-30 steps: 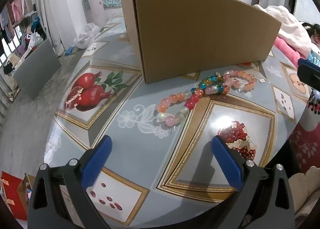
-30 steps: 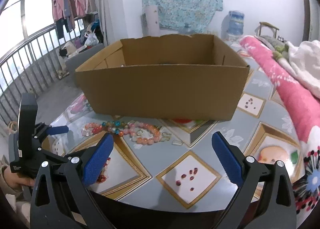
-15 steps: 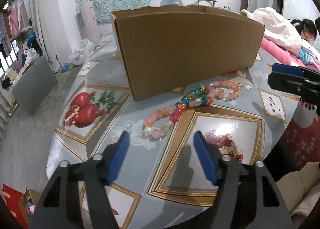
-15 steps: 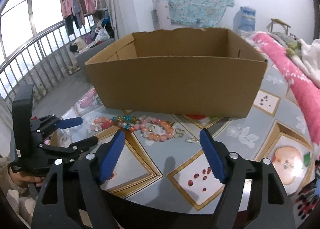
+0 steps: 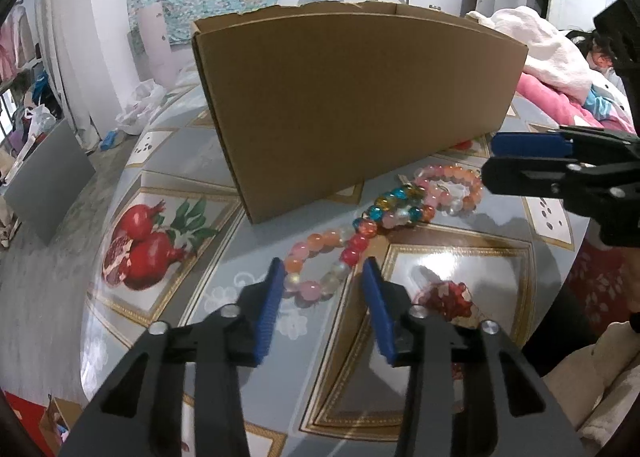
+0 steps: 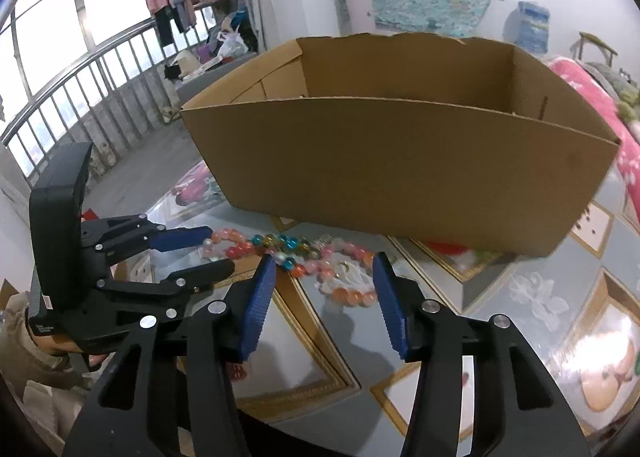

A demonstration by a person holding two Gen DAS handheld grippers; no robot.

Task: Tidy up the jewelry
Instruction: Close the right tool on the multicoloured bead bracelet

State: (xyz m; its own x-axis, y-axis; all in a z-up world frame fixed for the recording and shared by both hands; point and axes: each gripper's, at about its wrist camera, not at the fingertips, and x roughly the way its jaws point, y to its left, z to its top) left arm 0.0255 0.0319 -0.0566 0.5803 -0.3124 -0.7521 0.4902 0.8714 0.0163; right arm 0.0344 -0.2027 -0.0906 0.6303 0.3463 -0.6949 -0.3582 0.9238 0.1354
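Three bead bracelets lie in a chain on the counter (image 5: 168, 161), just before the box (image 5: 352, 105). The left gripper (image 5: 322, 277) hangs over the orange-pink bracelet (image 5: 320, 257) at 6 o'clock, jaws closing around its near end, not yet pressing. The right gripper (image 6: 324, 277) reaches from 3 o'clock, jaws closing above the pink bracelet (image 6: 344, 277), apart from it. The teal bracelet (image 5: 396, 201) sits between.

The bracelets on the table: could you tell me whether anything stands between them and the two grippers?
Nothing visible does. The left gripper, jaws closing, straddles the near end of the orange-pink bracelet; the right gripper, also closing, frames the pink bracelet. The box stands behind them.
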